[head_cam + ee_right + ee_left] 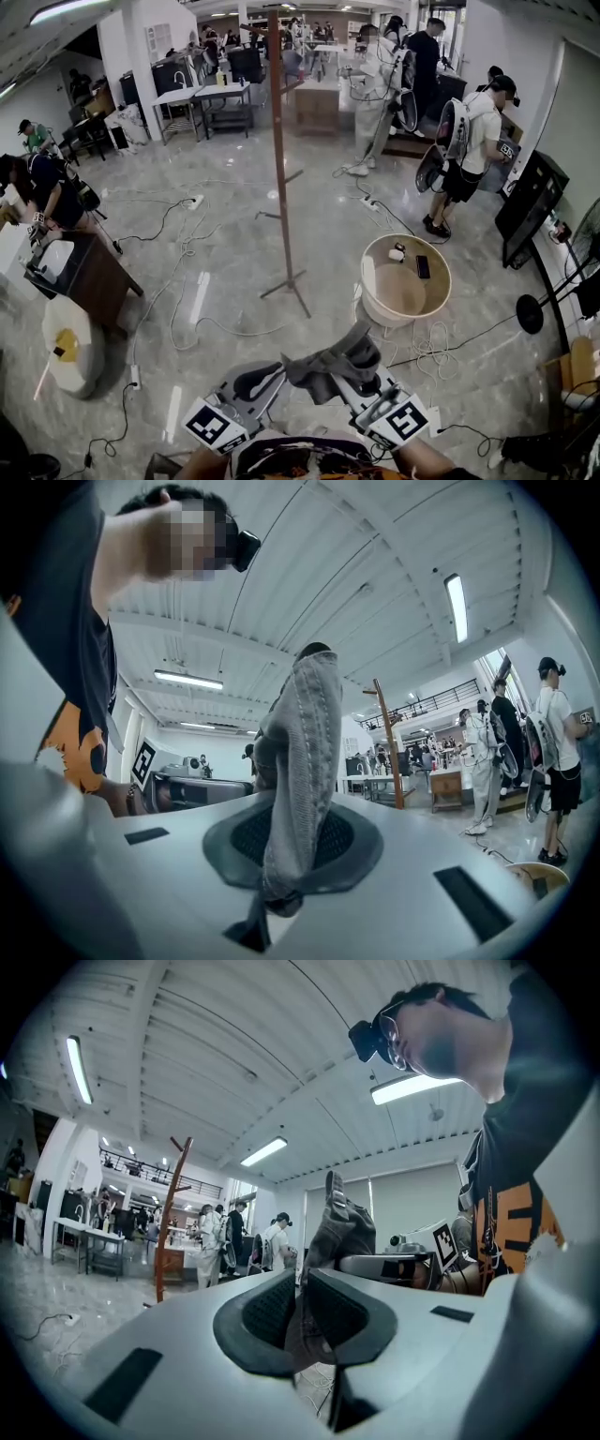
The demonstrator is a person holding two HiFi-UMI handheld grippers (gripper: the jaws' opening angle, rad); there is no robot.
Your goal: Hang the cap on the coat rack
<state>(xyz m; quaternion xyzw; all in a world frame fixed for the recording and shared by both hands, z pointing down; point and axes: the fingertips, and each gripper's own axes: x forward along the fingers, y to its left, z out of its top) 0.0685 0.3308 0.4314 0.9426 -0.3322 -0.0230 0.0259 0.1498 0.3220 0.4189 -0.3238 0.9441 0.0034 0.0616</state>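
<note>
The grey cap [328, 364] hangs between both grippers near the bottom of the head view. My left gripper [272, 375] is shut on one part of the cap [339, 1227], whose fabric sticks up from between the pads. My right gripper [361, 380] is shut on the cap [298, 761], a grey ribbed fold standing up from its jaws. The brown wooden coat rack [278, 150] stands on the floor well ahead of the grippers, upright, with short pegs and a splayed base. It shows as a thin pole, the coat rack [171, 1218] at the left and the coat rack [386, 742] right of centre.
A round tub [405, 277] holding a phone and small items sits right of the rack. Cables [187, 281] trail across the shiny floor. A dark wooden cabinet [89, 274] and a white roll [67, 345] are at left. Several people [473, 141] stand at the back right, with tables [211, 98] behind.
</note>
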